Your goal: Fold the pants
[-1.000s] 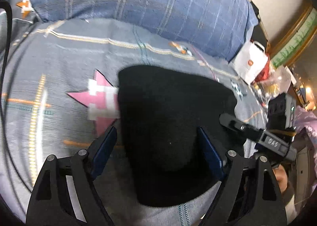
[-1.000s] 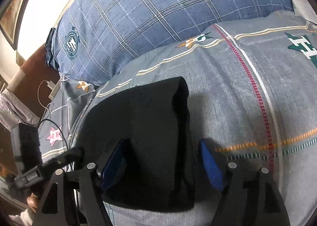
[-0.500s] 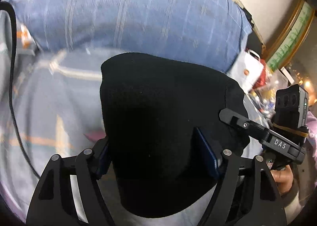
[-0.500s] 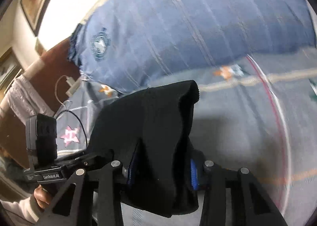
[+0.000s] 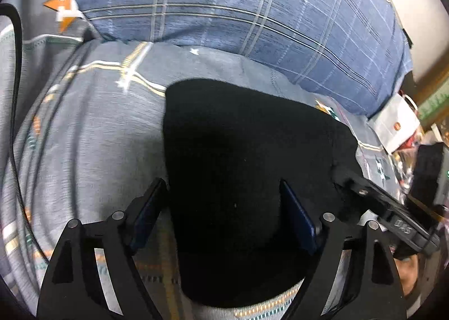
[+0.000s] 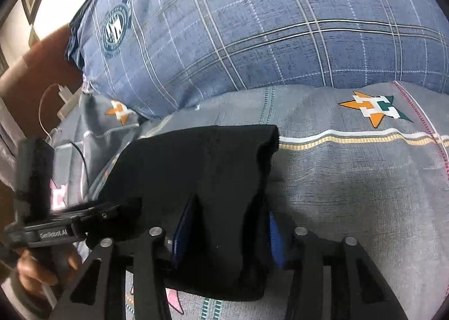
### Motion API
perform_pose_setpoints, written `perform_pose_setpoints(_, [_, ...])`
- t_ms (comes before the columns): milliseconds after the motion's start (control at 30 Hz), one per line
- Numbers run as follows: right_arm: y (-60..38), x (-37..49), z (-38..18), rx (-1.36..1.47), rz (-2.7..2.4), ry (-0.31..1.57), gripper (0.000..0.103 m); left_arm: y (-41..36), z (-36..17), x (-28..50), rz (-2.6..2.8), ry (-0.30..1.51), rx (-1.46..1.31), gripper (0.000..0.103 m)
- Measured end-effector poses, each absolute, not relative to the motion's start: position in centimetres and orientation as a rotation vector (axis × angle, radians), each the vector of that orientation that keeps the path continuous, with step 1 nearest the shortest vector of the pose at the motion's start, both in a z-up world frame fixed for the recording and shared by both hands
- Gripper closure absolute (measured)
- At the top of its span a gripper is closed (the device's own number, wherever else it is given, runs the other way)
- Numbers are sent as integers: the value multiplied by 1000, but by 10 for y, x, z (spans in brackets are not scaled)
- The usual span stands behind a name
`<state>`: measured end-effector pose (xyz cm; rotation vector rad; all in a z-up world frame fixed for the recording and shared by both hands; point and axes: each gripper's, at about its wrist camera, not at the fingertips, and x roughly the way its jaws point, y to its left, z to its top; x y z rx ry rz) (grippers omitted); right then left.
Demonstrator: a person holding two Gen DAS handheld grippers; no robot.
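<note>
The black pants (image 5: 247, 168) are a folded bundle on the grey patterned bed sheet (image 5: 92, 134). My left gripper (image 5: 224, 207) has its blue pads on either side of the bundle's left part, jaws wide with the cloth between them. My right gripper (image 6: 227, 224) is closed on the bundle's right part (image 6: 207, 168), the cloth pinched between the blue pads and bulging up over them. The right gripper shows at the right edge of the left wrist view (image 5: 376, 207), and the left gripper at the left of the right wrist view (image 6: 64, 230).
A large blue plaid pillow (image 5: 252, 11) lies just beyond the pants. A black cable (image 5: 14, 112) runs along the sheet at the left. A white paper bag (image 5: 395, 123) and clutter stand off the bed at the right. A brown headboard (image 6: 36, 73) is at the left.
Both grippers closed on the bundle and lifted it toward the pillow, then came down. The left jaws have since spread apart again; the right stays clamped on the cloth.
</note>
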<state>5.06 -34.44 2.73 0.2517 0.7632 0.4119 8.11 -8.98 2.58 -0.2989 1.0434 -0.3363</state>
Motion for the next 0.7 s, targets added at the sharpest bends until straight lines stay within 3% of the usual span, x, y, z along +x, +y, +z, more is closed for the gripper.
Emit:
perform_pose_setpoints(233, [-335,11,75,132,444,652,57,-98,60,67,-188,933,-136,19])
perform_pose_setpoints(467, [-298,12,31,-20,390,733,56,-130,42,48,-132,894,56,19])
perform_pose_setpoints(700, [-307,-16,58,21,396,669,57,-127,68,21,-67,797,94,19])
